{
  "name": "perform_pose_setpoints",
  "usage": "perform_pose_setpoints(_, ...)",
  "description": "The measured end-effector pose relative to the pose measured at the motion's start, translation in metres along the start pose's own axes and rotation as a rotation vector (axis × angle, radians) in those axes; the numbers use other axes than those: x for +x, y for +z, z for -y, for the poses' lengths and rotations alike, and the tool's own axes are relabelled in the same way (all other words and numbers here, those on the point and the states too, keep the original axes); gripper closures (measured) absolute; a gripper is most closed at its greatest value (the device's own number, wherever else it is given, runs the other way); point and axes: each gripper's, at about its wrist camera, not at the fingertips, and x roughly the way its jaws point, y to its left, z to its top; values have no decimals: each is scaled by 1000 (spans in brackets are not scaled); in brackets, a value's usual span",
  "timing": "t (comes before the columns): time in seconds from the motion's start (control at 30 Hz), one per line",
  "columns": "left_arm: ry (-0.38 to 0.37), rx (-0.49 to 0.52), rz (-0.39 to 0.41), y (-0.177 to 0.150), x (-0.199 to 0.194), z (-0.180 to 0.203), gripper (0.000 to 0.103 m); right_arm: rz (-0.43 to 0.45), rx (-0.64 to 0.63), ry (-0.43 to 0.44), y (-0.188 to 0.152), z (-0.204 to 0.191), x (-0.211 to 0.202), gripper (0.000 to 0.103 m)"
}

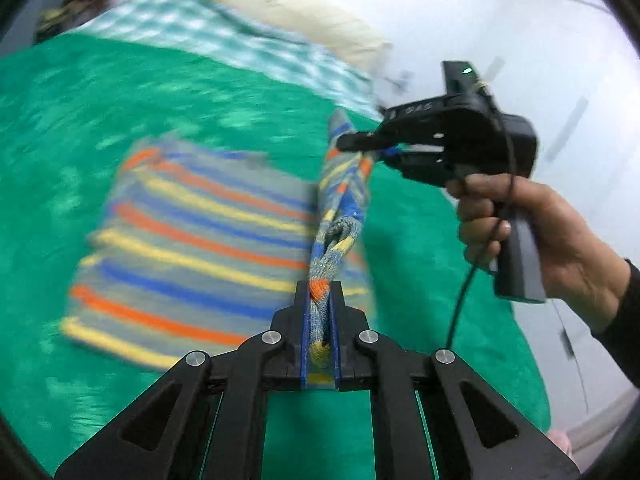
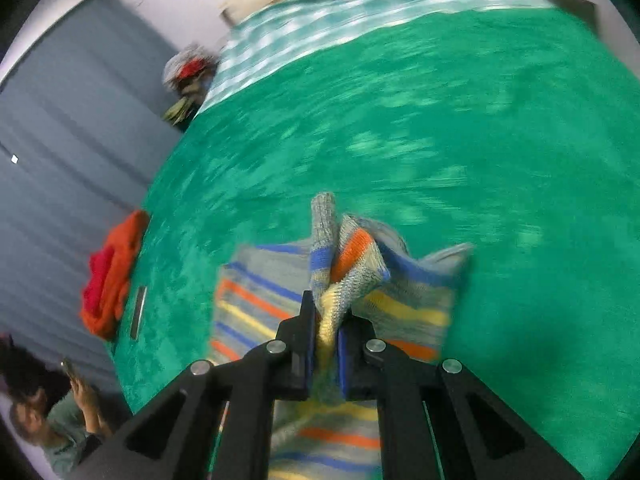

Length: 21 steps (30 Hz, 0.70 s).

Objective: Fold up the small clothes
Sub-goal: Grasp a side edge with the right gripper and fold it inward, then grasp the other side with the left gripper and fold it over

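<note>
Left gripper [image 1: 319,320]: jaws pinching one end of a raised edge of the striped grey, orange, blue and yellow knitted garment [image 1: 192,248].
Garment: edge stretched between both jaws; the rest lies on the green bed cover [image 1: 80,120] beyond them — likely lifted to fold over.
Right gripper [image 2: 325,336]: jaws pressed on the bunched far end.
Unclear: motion blur hides the garment's outline — type uncertain.

Faint white marking on right gripper [image 1: 362,142] body, too blurred to read.
</note>
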Motion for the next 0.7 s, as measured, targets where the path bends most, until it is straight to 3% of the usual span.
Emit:
perform_pose_setpoints(0.17,90,-103,6,0,-7,-57,96,-68,-72,-3,-1,-59,78,94)
perform_pose_setpoints(0.37,174,-148,-2,9,1,-98,95,-99,-66,2,-2,-85,144,94)
perform_pose_setpoints(0.4,199,-159,-22,14,8,-106,91,-98,-53,9,-2,-85,151,92)
perform_pose_setpoints(0.47,262,-201,-59,15,9,-121,81,-105,12,82,-4,-81,164,79)
perform_pose_setpoints(0.5,260,-225,-60,14,2,-126,65,-99,65,133,-4,-75,165,66)
perform_pose_setpoints(0.53,251,-256,-51,13,-6,-133,54,-80,106,167,-5,-70,162,63)
perform_pose_setpoints(0.6,258,-270,-30,11,-27,-138,47,-21,137,202,-6,-58,140,63)
perform_pose_setpoints(0.7,255,-219,-9,15,-50,-133,46,41,75,102,-13,-42,96,63)
